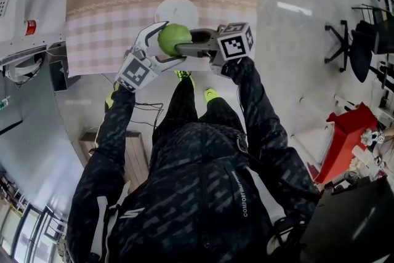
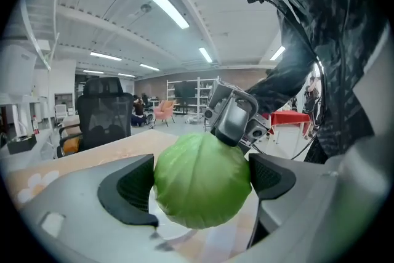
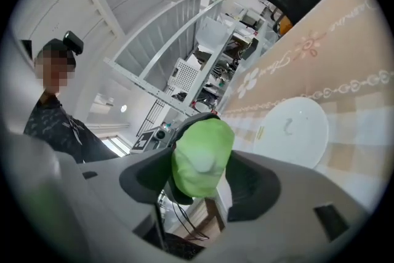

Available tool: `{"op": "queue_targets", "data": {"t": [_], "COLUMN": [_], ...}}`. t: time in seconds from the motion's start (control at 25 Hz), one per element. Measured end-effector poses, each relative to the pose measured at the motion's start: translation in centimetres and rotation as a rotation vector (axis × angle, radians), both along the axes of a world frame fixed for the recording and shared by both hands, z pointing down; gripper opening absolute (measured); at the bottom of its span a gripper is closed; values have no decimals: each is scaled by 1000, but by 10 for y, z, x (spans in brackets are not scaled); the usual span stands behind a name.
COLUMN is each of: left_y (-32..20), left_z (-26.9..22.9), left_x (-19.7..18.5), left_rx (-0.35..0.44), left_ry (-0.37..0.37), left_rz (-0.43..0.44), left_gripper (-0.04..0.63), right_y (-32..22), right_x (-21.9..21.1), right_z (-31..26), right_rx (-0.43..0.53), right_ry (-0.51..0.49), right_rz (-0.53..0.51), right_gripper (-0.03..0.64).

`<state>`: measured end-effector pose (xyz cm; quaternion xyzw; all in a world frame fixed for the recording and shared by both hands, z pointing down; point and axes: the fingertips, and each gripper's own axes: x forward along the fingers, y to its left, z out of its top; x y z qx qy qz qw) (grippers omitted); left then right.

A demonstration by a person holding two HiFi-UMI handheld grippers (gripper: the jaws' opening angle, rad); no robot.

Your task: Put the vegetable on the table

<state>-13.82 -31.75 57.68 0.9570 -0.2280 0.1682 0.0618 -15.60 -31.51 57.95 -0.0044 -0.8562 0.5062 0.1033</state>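
A round green cabbage hangs in the air over the front edge of the table, just in front of a white plate. My left gripper comes in from the left, its two white jaws curving around the cabbage. Both dark pads lie against its sides. My right gripper reaches in from the right and meets the same cabbage from the opposite side, with a pad against each flank. Each gripper appears behind the cabbage in the other's view.
The table wears a beige flowered cloth with a checked border. Beside it on the floor stands a low wooden box. Black office chairs and a red object are off to the right. A black chair stands beyond the table.
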Motion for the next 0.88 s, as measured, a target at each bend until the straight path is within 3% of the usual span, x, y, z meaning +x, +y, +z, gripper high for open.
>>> {"op": "queue_targets", "data": {"t": [0.16, 0.4, 0.56, 0.76, 0.88], "left_y": [-18, -29, -38, -44, -48], "left_z": [16, 51, 67, 90, 96], "left_x": [-2, -5, -6, -6, -7], "left_rx": [-8, -1, -21, -2, -20], "left_ry": [-26, -138, -173, -308, -308], "left_rz": [16, 91, 104, 174, 172], "left_gripper": [472, 471, 468, 463, 462], "right_y": [-15, -32, -42, -43, -47], "right_x": [0, -3, -2, -4, -5], "right_z": [16, 43, 57, 77, 84], "right_rx": [-50, 22, 26, 1, -10], "right_ry": [19, 149, 203, 233, 240], "right_rz": [47, 49, 79, 52, 45], "right_gripper": [247, 281, 281, 278, 270]}}
